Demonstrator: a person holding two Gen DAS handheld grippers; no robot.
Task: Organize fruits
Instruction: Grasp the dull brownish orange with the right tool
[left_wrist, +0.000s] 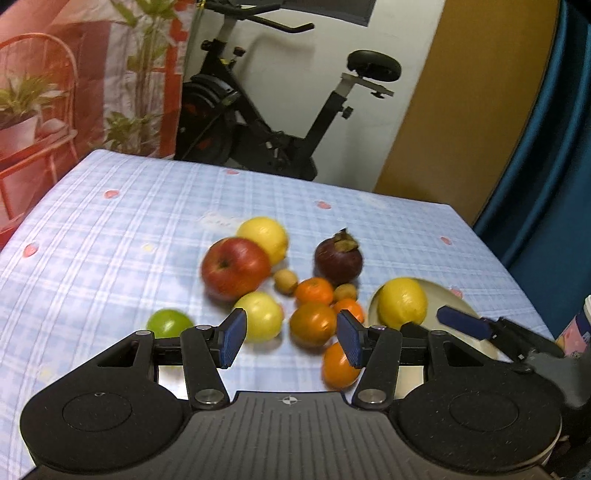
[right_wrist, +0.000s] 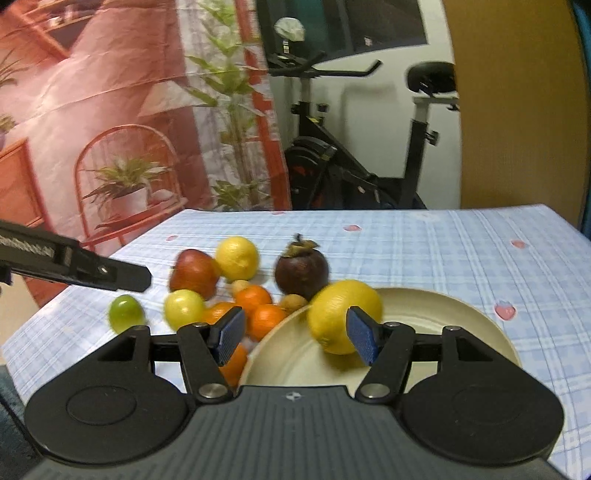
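A pile of fruit lies on the blue checked tablecloth (left_wrist: 110, 236): a red apple (left_wrist: 236, 267), a lemon (left_wrist: 264, 238), a purple mangosteen (left_wrist: 339, 258), several oranges (left_wrist: 313, 323), a yellow-green fruit (left_wrist: 261, 315) and a green lime (left_wrist: 168, 323). A second lemon (right_wrist: 341, 314) lies in the cream plate (right_wrist: 461, 325). My left gripper (left_wrist: 291, 341) is open and empty above the near oranges. My right gripper (right_wrist: 295, 336) is open and empty just in front of the plate's lemon; it also shows in the left wrist view (left_wrist: 463, 325).
An exercise bike (left_wrist: 273, 110) stands behind the table. A printed backdrop (right_wrist: 110, 110) hangs to the left. A small printed container (left_wrist: 578, 328) stands at the table's right edge. Two small tan fruits (left_wrist: 285, 281) lie among the oranges.
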